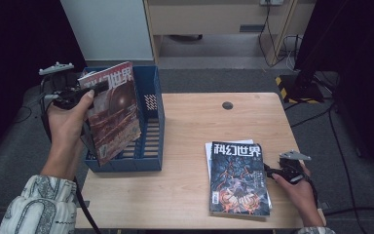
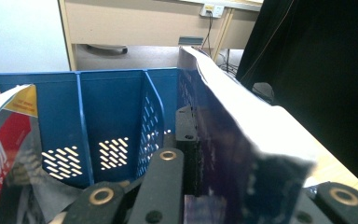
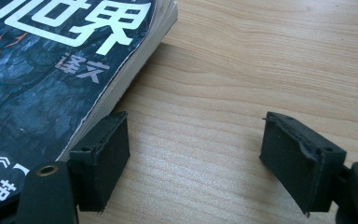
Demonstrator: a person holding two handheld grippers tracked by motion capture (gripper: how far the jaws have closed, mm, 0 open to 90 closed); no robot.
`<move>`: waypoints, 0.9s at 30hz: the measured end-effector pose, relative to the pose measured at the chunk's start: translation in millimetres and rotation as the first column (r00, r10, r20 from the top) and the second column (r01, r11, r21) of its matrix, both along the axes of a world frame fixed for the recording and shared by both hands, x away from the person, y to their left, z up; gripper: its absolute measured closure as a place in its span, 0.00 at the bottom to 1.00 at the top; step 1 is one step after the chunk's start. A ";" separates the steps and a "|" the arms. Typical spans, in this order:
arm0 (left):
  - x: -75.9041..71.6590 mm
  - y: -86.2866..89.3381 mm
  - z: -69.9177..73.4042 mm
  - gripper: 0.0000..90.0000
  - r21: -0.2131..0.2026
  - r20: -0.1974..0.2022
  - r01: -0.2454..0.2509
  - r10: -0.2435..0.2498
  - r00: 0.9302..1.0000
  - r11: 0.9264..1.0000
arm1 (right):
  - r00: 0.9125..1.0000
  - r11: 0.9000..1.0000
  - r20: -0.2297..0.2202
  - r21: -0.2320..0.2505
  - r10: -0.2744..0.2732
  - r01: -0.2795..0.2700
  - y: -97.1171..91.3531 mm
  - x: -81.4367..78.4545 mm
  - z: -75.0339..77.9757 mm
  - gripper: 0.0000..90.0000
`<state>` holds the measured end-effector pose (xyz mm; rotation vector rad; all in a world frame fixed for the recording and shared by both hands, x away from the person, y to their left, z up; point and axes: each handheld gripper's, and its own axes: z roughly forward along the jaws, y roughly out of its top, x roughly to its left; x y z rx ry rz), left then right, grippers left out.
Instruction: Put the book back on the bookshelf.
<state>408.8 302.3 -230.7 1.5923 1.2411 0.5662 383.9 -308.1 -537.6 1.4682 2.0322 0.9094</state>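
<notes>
Holding a magazine (image 1: pixel 113 113) by its top edge, the left gripper (image 1: pixel 96 89) keeps its jaws clamped on the paper above the blue file rack (image 1: pixel 153 105) at the desk's (image 1: pixel 190 190) left end. The magazine hangs tilted, lower corner down inside the rack's near compartment. Its cover is reddish brown with a dark round shape at centre, a red title band with white Chinese characters across the top, and a pale strip along the lower edge. In the left gripper view the pages (image 2: pixel 242 140) run edge-on between the jaws, dark blue on the near face, with the rack's slotted dividers (image 2: pixel 151 126) behind.

A second magazine (image 1: pixel 237 178) lies flat on the desk's right part, atop white sheets; dark cover, large white title, orange and blue artwork. The right gripper (image 3: pixel 193 154) rests on the desk just beside its right edge, jaws moderately apart with nothing between them, one pad (image 3: pixel 103 154) touching the page block.
</notes>
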 end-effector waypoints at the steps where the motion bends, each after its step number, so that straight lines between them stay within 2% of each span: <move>1: -0.3 0.8 0.6 0.93 0.002 0.000 -0.003 0.003 1.000 1.000 | 1.000 1.000 0.000 0.000 0.000 0.000 0.0 0.0 0.0 0.26; 27: -5.7 13.0 8.8 0.93 0.010 0.007 -0.029 0.029 1.000 1.000 | 1.000 1.000 0.000 0.000 0.000 0.000 0.0 0.1 0.0 0.26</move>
